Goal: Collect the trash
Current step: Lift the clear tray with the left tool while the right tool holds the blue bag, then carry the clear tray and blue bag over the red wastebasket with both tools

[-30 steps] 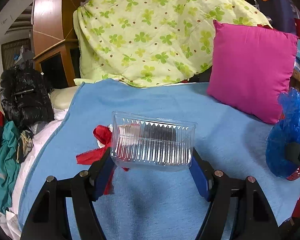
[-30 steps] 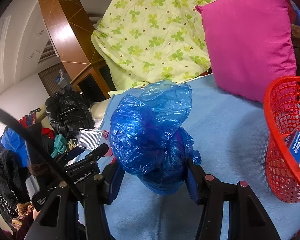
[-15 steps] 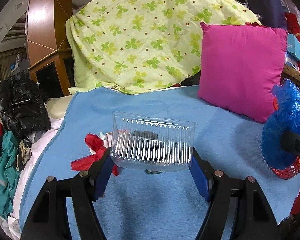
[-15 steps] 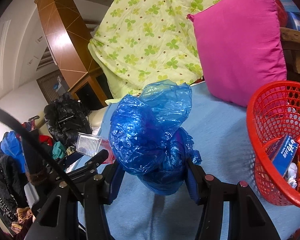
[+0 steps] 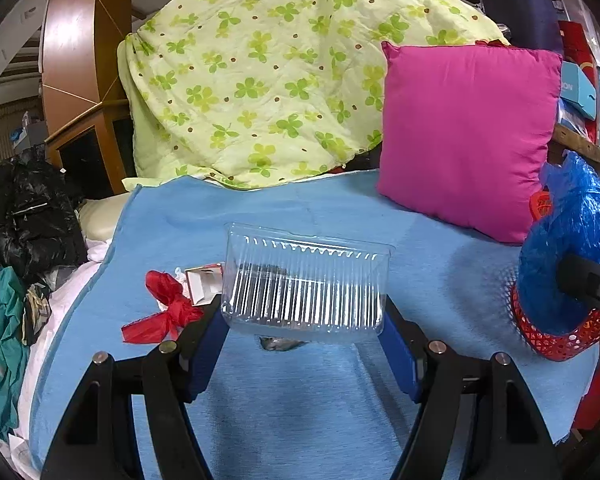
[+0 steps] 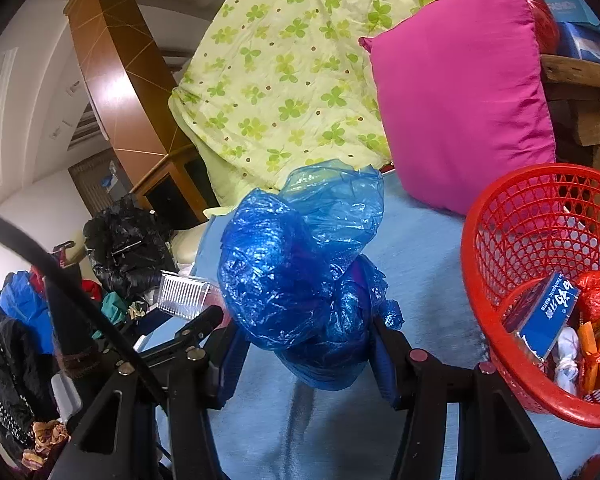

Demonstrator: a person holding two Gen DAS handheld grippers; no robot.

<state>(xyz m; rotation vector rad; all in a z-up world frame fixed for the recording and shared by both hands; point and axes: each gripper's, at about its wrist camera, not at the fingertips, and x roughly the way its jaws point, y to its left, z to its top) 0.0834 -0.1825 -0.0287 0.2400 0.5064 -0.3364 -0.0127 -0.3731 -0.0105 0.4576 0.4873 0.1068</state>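
My left gripper [image 5: 304, 322] is shut on a clear ribbed plastic tray [image 5: 306, 280] and holds it above the blue blanket [image 5: 300, 400]. My right gripper [image 6: 306, 354] is shut on a crumpled blue plastic bag [image 6: 300, 268], held just left of a red mesh basket [image 6: 500, 240] with several bits of trash inside. The bag [image 5: 568, 240] and basket [image 5: 548, 340] also show at the right of the left wrist view. A red plastic scrap [image 5: 166, 306], a small white box [image 5: 204, 286] and a dark scrap [image 5: 280, 343] lie on the blanket.
A magenta pillow [image 5: 468, 136] and a green clover quilt [image 5: 268, 72] are at the back of the bed. Black and teal clothes [image 5: 24, 216] are piled at the left. A wooden cabinet [image 6: 116, 80] stands behind.
Both grippers have moved right with their loads. The red basket has come closer in the right wrist view, and the blue bag now sits beside its rim.
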